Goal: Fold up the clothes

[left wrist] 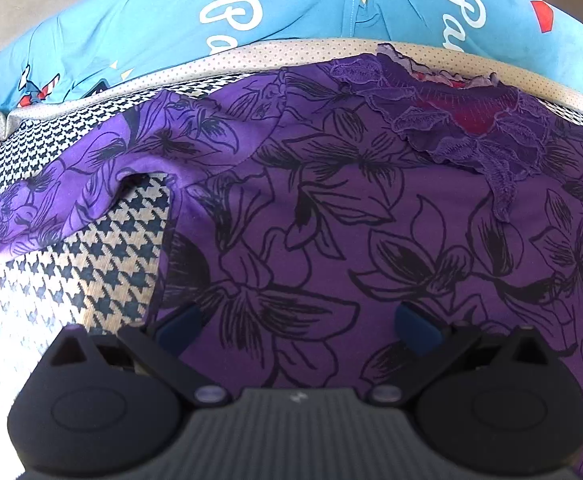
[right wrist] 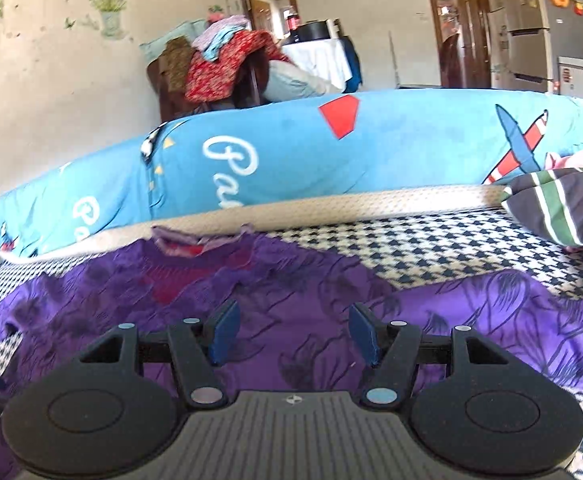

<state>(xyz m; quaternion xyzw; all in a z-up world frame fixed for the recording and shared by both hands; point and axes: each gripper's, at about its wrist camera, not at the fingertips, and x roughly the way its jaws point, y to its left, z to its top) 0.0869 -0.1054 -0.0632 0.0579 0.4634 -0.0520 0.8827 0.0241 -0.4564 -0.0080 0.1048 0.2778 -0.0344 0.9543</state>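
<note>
The left gripper (left wrist: 297, 328) hangs low over the cloth with its blue-padded fingers (left wrist: 415, 330) spread wide and nothing between them. The right gripper (right wrist: 291, 334) is likewise parted, its blue pads (right wrist: 223, 334) empty and poised just above the fabric.

Beneath both lies the purple top printed with black outlined flowers (left wrist: 371, 220), spread front-up and mostly flat on the black-and-white houndstooth cover (left wrist: 91, 264). Its lace-trimmed neckline (left wrist: 451, 120), with a patch of red showing inside, points toward the beige dotted edging (left wrist: 251, 56) at the far side. In the left view one sleeve (left wrist: 51, 196) runs out to the side, and the cloth puckers into a small raised fold at the armpit. In the right view the other sleeve (right wrist: 511, 312) stretches out over the houndstooth.

The top looks thin, light and limp: it should drape and crease easily, sag when lifted, and slide a little on the woven cover. A sound hold would be at a seamed edge, such as a shoulder, a sleeve end or the hem, pinching a small ridge of cloth. The lace looks delicate and liable to snag, so it is best avoided.

Beyond lie a long blue printed bolster (right wrist: 331, 152) and a folded green, dark and white striped garment (right wrist: 563, 204).
</note>
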